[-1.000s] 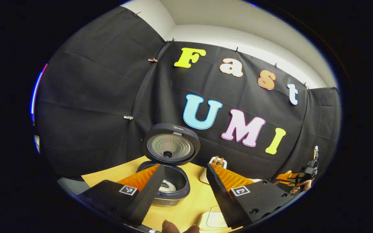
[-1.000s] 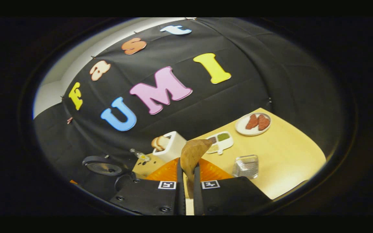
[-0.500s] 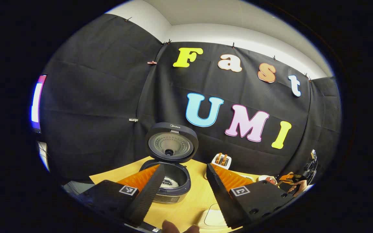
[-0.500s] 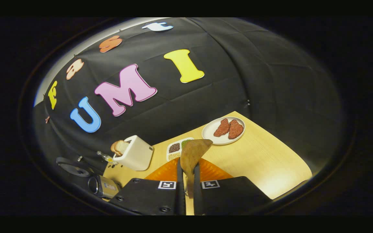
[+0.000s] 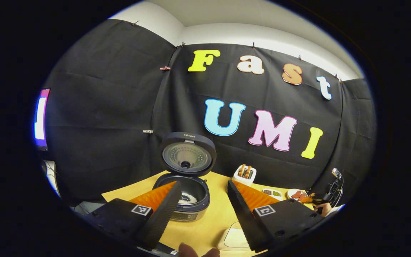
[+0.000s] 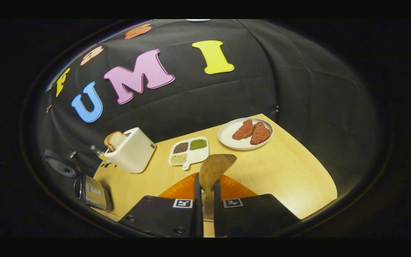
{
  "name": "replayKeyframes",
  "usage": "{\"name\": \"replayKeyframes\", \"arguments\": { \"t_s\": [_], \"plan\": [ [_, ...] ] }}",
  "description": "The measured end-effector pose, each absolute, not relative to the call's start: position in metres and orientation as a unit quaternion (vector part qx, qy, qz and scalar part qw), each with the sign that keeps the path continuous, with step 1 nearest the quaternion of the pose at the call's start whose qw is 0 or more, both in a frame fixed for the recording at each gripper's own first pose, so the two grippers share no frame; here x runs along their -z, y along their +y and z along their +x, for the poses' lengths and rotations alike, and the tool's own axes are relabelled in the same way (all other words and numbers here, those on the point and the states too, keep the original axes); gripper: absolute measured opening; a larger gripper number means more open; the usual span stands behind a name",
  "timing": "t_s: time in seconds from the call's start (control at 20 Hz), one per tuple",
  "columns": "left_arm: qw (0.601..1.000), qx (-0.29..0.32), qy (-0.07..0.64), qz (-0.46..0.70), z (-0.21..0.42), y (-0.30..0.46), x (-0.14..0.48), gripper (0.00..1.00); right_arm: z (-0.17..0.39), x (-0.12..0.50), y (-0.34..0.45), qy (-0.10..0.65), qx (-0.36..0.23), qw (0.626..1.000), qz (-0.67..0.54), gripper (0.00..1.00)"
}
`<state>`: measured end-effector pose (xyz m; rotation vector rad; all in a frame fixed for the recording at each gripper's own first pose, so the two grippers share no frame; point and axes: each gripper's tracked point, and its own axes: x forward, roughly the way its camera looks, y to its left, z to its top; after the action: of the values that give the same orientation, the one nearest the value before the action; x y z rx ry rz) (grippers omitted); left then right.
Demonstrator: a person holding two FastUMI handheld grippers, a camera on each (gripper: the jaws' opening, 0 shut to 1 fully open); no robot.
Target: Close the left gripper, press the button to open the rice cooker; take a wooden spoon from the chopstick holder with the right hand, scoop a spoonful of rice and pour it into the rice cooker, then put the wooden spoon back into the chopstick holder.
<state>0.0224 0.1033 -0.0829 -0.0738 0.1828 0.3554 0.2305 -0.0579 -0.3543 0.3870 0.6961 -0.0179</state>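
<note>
Jaws of the right gripper [image 6: 205, 185] at bottom centre of the right gripper view clamp the wooden spoon [image 6: 213, 170], bowl up and empty. Beyond, on the desk [image 6: 291, 171]: divided dish [image 6: 188, 151], toaster [image 6: 131, 150] centre left, plate [image 6: 228, 137] upper right. Left gripper [image 5: 202, 194] jaws wide, holding nothing. Rice cooker [image 5: 187, 192] behind them, lid [image 5: 188, 157] up, rice [image 5: 188, 197] inside. Chopstick holder not identifiable.
</note>
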Motion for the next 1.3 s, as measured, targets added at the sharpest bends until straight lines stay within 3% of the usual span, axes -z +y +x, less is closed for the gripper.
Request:
{"name": "replayKeyframes", "arguments": {
  "t_s": [0.1, 0.15, 0.2, 0.25, 0.3, 0.35, 0.4, 0.45, 0.5, 0.6, 0.85, 1.3],
  "plan": [
    [0.98, -0.172, 0.09, -0.033, 0.026, 0.1, 0.082, 0.89, 0.229, 0.35, -0.059, 0.332, 0.01, 0.922, 0.2, 0.14],
    [0.981, -0.169, 0.089, -0.032, 0.027, 0.099, 0.082, 0.89, 0.23, 0.35, -0.059, 0.334, 0.013, 0.919, 0.208, 0.19],
    [0.982, -0.166, 0.089, -0.032, 0.029, 0.099, 0.081, 0.89, 0.227, 0.346, -0.058, 0.335, 0.011, 0.917, 0.215, 0.31],
    [0.982, -0.163, 0.088, -0.033, 0.03, 0.099, 0.081, 0.89, 0.225, 0.343, -0.056, 0.335, 0.006, 0.916, 0.22, 0.25],
    [0.982, -0.162, 0.087, -0.034, 0.031, 0.099, 0.081, 0.89, 0.221, 0.342, -0.056, 0.339, 0.004, 0.915, 0.218, 0.26],
    [0.983, -0.16, 0.087, -0.035, 0.032, 0.1, 0.081, 0.89, 0.217, 0.343, -0.055, 0.346, 0.001, 0.913, 0.215, 0.41],
    [0.983, -0.158, 0.086, -0.037, 0.033, 0.1, 0.08, 0.89, 0.211, 0.346, -0.054, 0.354, 0.001, 0.911, 0.211, 0.46],
    [0.983, -0.156, 0.085, -0.038, 0.034, 0.102, 0.08, 0.89, 0.207, 0.345, -0.054, 0.356, 0.0, 0.91, 0.211, 0.43],
    [0.984, -0.154, 0.083, -0.039, 0.035, 0.103, 0.079, 0.89, 0.202, 0.342, -0.054, 0.357, 0.003, 0.909, 0.214, 0.64],
    [0.985, -0.15, 0.078, -0.041, 0.038, 0.107, 0.076, 0.89, 0.189, 0.338, -0.056, 0.358, 0.008, 0.906, 0.225, 0.83],
    [0.987, -0.141, 0.061, -0.052, 0.047, 0.126, 0.067, 0.89, 0.158, 0.299, -0.041, 0.342, 0.001, 0.904, 0.255, 0.84],
    [0.993, -0.106, 0.026, -0.055, 0.082, 0.163, 0.042, 0.89, 0.094, 0.177, 0.047, 0.272, -0.069, 0.912, 0.3, 0.84]
  ]
}}
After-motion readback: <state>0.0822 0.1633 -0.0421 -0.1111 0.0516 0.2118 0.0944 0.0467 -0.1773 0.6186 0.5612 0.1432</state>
